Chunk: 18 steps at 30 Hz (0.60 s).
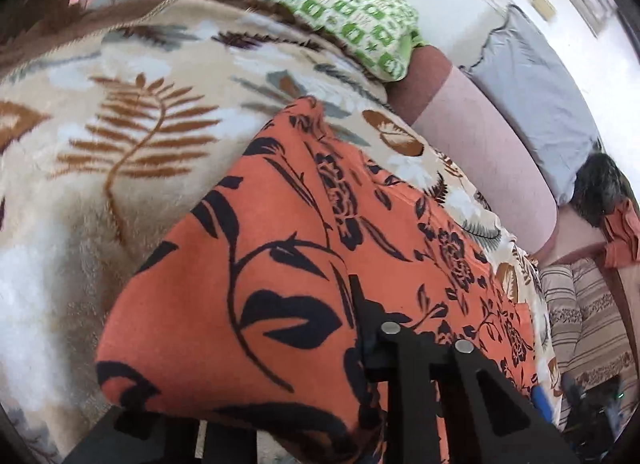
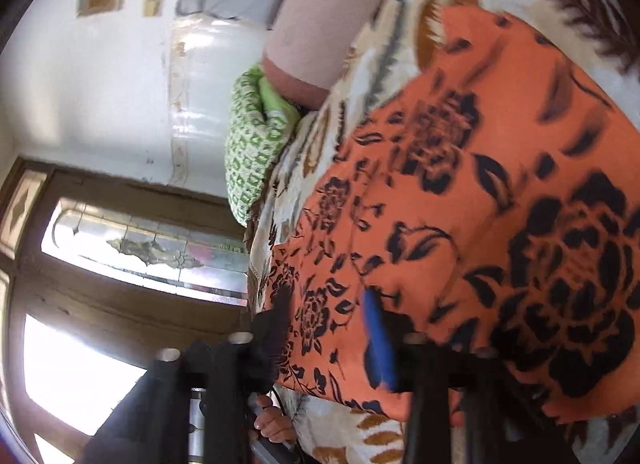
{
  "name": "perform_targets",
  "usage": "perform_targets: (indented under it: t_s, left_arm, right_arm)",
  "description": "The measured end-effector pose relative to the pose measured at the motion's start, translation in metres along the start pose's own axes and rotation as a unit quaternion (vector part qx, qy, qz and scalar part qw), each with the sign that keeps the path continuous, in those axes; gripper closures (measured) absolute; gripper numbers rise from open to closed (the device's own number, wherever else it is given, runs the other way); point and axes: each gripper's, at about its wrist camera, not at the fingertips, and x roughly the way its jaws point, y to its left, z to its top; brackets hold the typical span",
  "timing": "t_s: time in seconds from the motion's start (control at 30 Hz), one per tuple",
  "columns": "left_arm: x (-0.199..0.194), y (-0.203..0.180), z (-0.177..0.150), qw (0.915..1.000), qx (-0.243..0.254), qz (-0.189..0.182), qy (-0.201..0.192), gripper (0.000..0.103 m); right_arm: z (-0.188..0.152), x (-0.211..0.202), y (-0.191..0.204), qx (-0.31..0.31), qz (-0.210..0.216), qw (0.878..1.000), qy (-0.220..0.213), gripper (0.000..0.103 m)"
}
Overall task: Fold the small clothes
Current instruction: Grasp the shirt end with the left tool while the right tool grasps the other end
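Currently the orange floral garment (image 1: 304, 264) lies spread on the leaf-print blanket (image 1: 120, 143), and everything below is placed relative to that garment.

Left gripper (image 1: 360, 348): sits over the garment's near edge. One black finger (image 1: 358, 304) lies flat on the cloth; the other is under a fold of orange fabric at the bottom left. Looks like the jaws are spread wide with cloth draped across them, but I cannot tell if anything is actually pinched.

Right gripper (image 2: 328, 344): at the garment's near hem. Black frame parts show on both sides of a broad strip of orange cloth, so the jaws stand apart. A blue strip (image 2: 378, 340) lies against the fabric beside the right-hand finger. Whether the cloth is clamped, cannot tell; the view is motion-blurred.

Beyond the garment's far edge: a green-and-white patterned pillow (image 1: 340, 11) on the blanket, a pink bolster (image 1: 480, 143) next to it, then a grey pillow (image 1: 536, 103) against the white wall (image 2: 100, 83).

A bare hand (image 2: 274, 422) grips a handle below the garment's hem in the right wrist view.
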Motion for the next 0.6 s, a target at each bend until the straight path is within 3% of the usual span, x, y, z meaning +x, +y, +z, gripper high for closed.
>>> perform_targets:
  t_s: [0.1,0.17,0.27,0.3,0.33,0.37,0.47,0.6]
  left_arm:
    - [-0.014,-0.013,0.003,0.9996,0.021,-0.005,-0.017,0.084]
    - [-0.027,-0.029,0.002,0.9981,0.053,-0.002,-0.032,0.084]
    - [-0.045,-0.061,0.002,0.9924,0.111,-0.003,-0.052,0.084]
    - [-0.048,-0.07,0.002,0.9908,0.123,-0.006,-0.054,0.084]
    - [-0.054,-0.081,0.001,0.9883,0.141,-0.011,-0.058,0.084]
    - [-0.062,-0.097,-0.001,0.984,0.166,-0.014,-0.064,0.084]
    - [-0.077,-0.136,-0.009,0.9724,0.22,-0.023,-0.073,0.084]
    - [-0.081,-0.181,-0.024,0.9621,0.263,-0.036,-0.063,0.084]
  right_arm:
    - [-0.008,0.009,0.025,-0.046,0.016,0.999,0.008,0.069]
    - [-0.018,0.023,0.039,-0.079,-0.002,0.997,0.023,0.069]
    - [-0.035,0.05,0.042,-0.11,-0.063,0.99,0.059,0.069]
    - [-0.041,0.065,0.032,-0.111,-0.121,0.983,0.084,0.075]
    - [-0.043,0.072,0.022,-0.102,-0.146,0.979,0.097,0.095]
    - [-0.042,0.07,0.013,-0.088,-0.15,0.981,0.09,0.096]
    - [-0.03,0.057,-0.001,-0.018,-0.111,0.988,0.107,0.096]
    - [-0.013,0.013,-0.014,0.024,-0.086,0.994,0.057,0.09]
